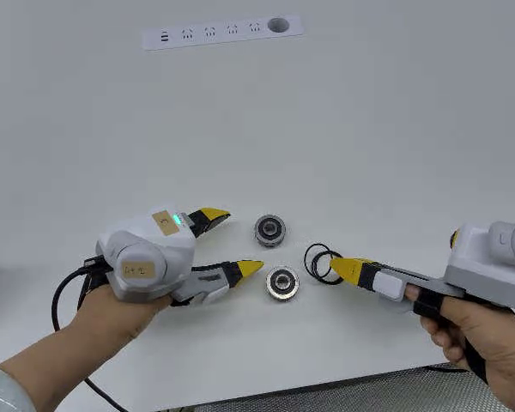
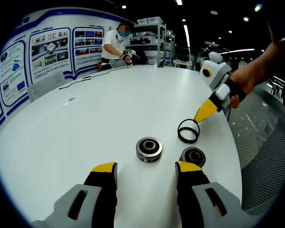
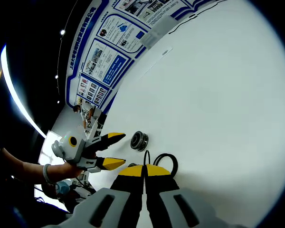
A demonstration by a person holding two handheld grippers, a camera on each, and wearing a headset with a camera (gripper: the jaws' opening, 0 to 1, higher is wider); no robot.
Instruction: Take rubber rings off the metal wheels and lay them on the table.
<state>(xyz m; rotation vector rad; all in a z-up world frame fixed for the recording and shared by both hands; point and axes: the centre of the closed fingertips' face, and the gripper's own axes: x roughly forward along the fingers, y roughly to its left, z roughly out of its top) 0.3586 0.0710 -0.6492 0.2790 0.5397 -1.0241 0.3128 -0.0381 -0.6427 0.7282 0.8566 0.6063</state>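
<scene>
Two metal wheels lie on the white table, one farther (image 1: 269, 230) (image 2: 148, 149) (image 3: 138, 140) and one nearer (image 1: 282, 283) (image 2: 193, 156). Loose black rubber rings (image 1: 322, 262) (image 2: 188, 130) (image 3: 162, 159) lie flat just right of them. My left gripper (image 1: 232, 241) (image 2: 146, 168) is open, its yellow tips just left of the wheels and holding nothing. My right gripper (image 1: 348, 268) (image 3: 143, 172) is shut, its yellow tip at the right edge of the rings. Each gripper appears in the other's view: the right gripper (image 2: 206, 110), the left gripper (image 3: 107, 149).
A white power strip (image 1: 223, 33) lies at the far side of the table. The table's front edge (image 1: 326, 384) runs close below the grippers. A black cable (image 1: 64, 296) trails from the left gripper. A person (image 2: 115, 45) stands at the table's far end.
</scene>
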